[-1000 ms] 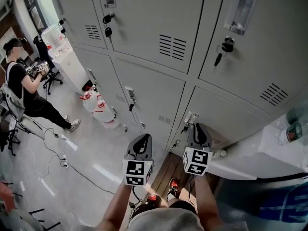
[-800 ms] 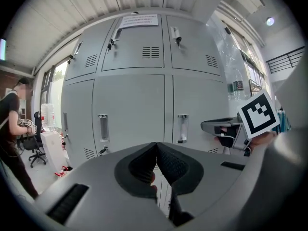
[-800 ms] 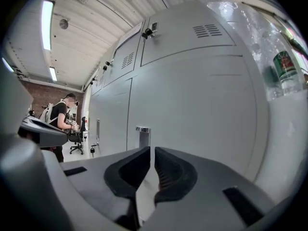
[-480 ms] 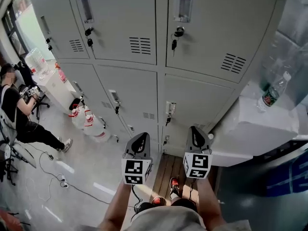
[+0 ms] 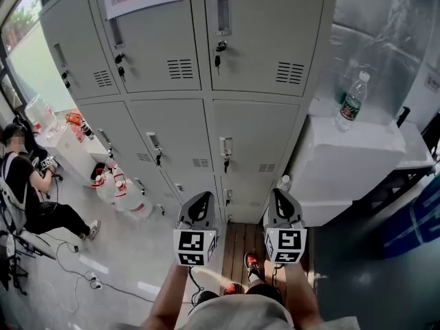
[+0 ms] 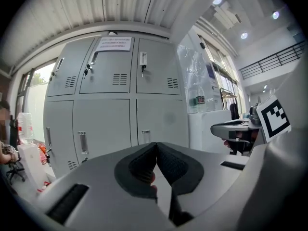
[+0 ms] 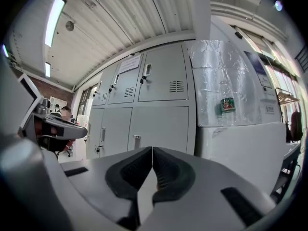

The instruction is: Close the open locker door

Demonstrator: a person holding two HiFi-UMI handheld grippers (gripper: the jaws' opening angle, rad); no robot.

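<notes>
Your left gripper (image 5: 200, 199) and right gripper (image 5: 278, 196) are side by side and apart, each with its jaws pressed together on nothing. Beyond them there is bare floor (image 5: 137, 243) on your left and a white cabinet (image 5: 344, 157) crowding your right. Farther on, the lower locker door (image 5: 254, 139) facing you lies flush in its frame, as does every other door of the lockers (image 5: 158, 40).

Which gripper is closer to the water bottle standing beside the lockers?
Right. In the head view the right gripper sits below and left of the water bottle; the left gripper is farther off to the left.
</notes>
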